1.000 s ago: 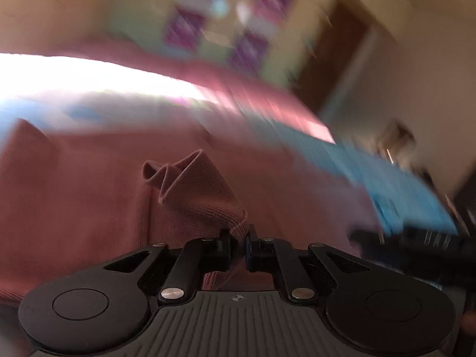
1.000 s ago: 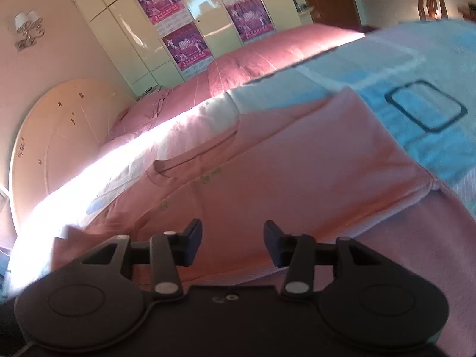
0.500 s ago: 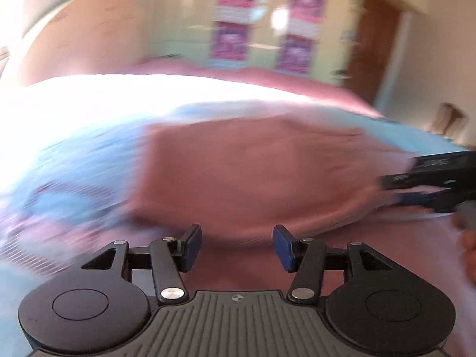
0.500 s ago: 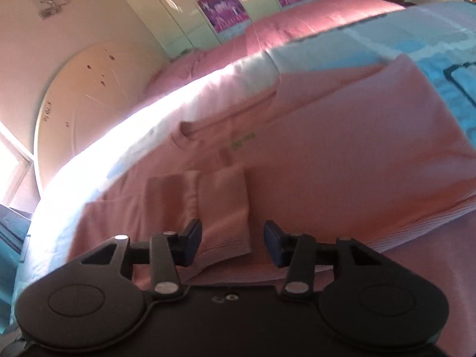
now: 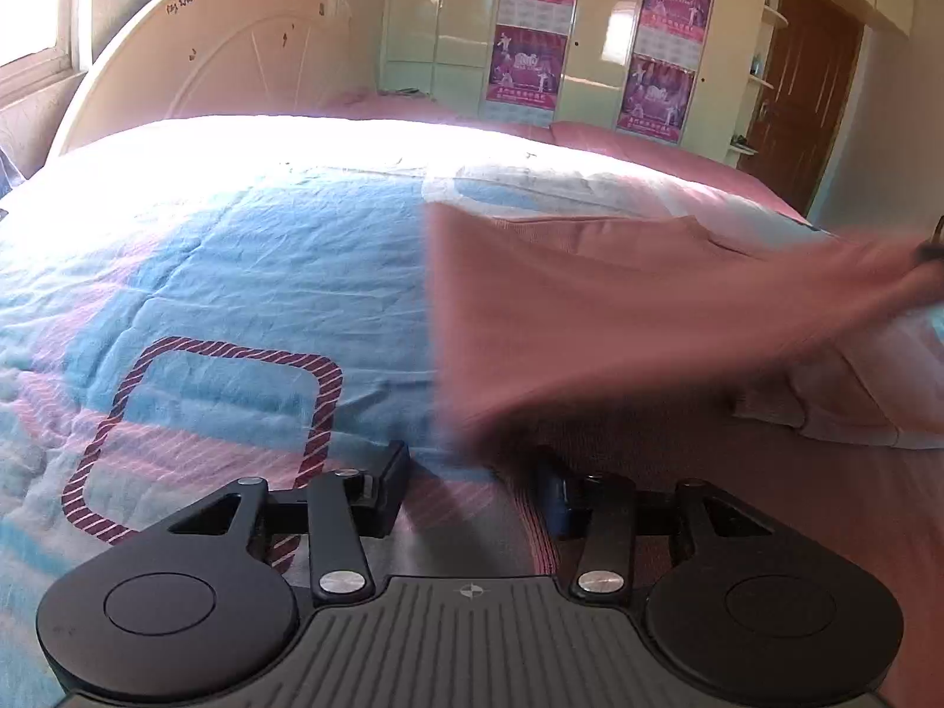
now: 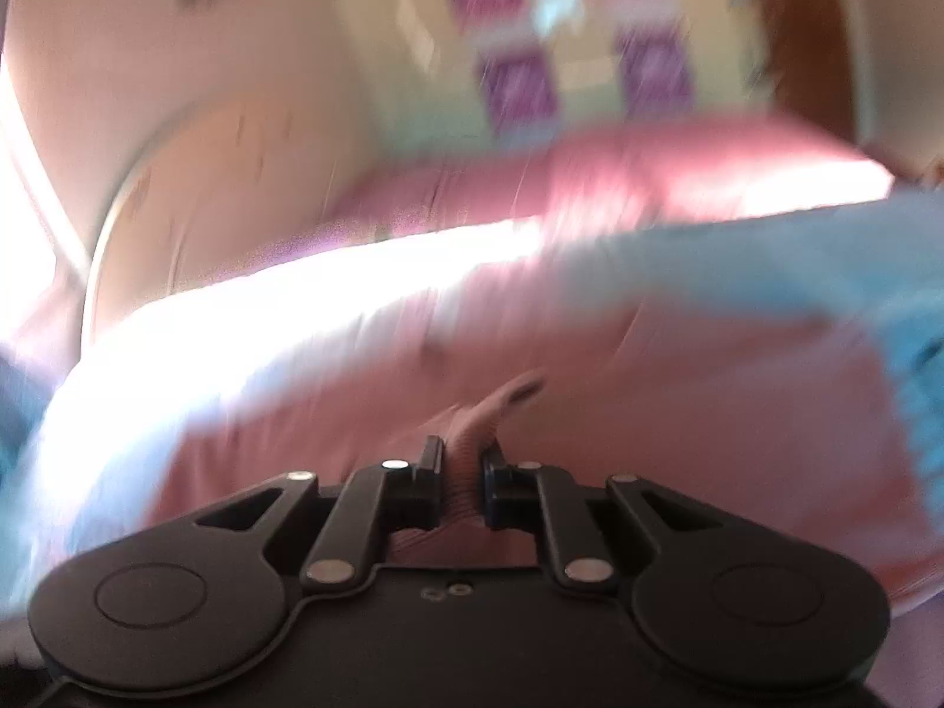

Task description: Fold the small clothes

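Observation:
A pink ribbed top [image 5: 619,307] lies on the bed, its right part lifted and pulled toward the right edge of the left wrist view. My left gripper [image 5: 472,472] is open and empty, low over the quilt at the top's near left corner. My right gripper [image 6: 462,472] is shut on a bunched fold of the pink top [image 6: 472,430] and holds it up above the rest of the garment [image 6: 649,413]. The right wrist view is blurred by motion.
The bed has a blue and pink quilt [image 5: 206,295] with a striped square pattern [image 5: 200,430]. A white pillow [image 5: 855,389] lies at the right. A rounded headboard [image 5: 224,65], wardrobe doors with posters [image 5: 531,29] and a brown door [image 5: 808,88] stand behind.
My left gripper let go of the pink top and moved left, low over the quilt. My right gripper closed on a fold of the top and is lifting it.

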`<state>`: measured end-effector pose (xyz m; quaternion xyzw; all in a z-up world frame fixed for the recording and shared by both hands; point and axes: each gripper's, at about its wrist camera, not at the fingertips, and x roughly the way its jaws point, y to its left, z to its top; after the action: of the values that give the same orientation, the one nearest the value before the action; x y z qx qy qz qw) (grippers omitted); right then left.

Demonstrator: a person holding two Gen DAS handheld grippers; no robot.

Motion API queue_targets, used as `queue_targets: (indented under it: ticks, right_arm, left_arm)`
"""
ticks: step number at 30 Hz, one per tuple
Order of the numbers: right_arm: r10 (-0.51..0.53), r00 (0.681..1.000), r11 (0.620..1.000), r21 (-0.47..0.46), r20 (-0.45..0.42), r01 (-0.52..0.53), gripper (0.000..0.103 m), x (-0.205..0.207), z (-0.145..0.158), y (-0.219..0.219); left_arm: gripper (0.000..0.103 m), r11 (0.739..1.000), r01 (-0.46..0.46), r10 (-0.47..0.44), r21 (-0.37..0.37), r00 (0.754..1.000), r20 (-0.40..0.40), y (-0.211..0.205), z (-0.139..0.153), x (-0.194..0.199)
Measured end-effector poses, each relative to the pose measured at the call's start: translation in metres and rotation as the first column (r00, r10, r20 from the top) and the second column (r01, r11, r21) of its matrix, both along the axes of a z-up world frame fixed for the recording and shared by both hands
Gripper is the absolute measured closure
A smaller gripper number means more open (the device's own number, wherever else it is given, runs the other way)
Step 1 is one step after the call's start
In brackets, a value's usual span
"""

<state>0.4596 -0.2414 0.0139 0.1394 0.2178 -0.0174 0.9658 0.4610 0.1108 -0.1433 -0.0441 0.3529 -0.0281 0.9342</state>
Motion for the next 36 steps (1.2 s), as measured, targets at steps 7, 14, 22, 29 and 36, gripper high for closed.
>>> queue_targets:
  ticks: [7, 14, 22, 29, 36]
  right_arm:
    - [-0.066, 0.993, 0.996, -0.058, -0.101, 0.06, 0.091, -0.008, -0.013, -0.033]
    - [-0.1, 0.985, 0.994, -0.055, -0.144, 0.093, 0.091, -0.013, -0.034, -0.036]
    - [-0.144, 0.971, 0.989, -0.062, -0.193, 0.134, 0.084, -0.015, -0.059, -0.047]
    - [-0.18, 0.978, 0.981, -0.091, -0.11, 0.17, 0.072, -0.032, -0.042, -0.046]
    - [-0.051, 0.973, 0.992, -0.122, -0.224, 0.024, 0.099, -0.009, -0.072, -0.018]
  left_arm:
    - [0.088, 0.998, 0.033, -0.033, -0.049, 0.999, -0.009, 0.006, -0.009, 0.008]
    - [0.091, 0.996, 0.033, -0.035, -0.088, 0.999, -0.02, 0.006, -0.013, 0.015]
    - [0.09, 0.997, 0.067, -0.068, -0.041, 0.997, -0.019, 0.003, -0.012, 0.013]
    - [0.077, 0.995, 0.067, -0.06, -0.069, 0.993, 0.105, -0.001, 0.022, -0.01]
    - [0.051, 0.987, 0.16, -0.16, -0.023, 0.987, 0.006, -0.035, -0.005, 0.014]
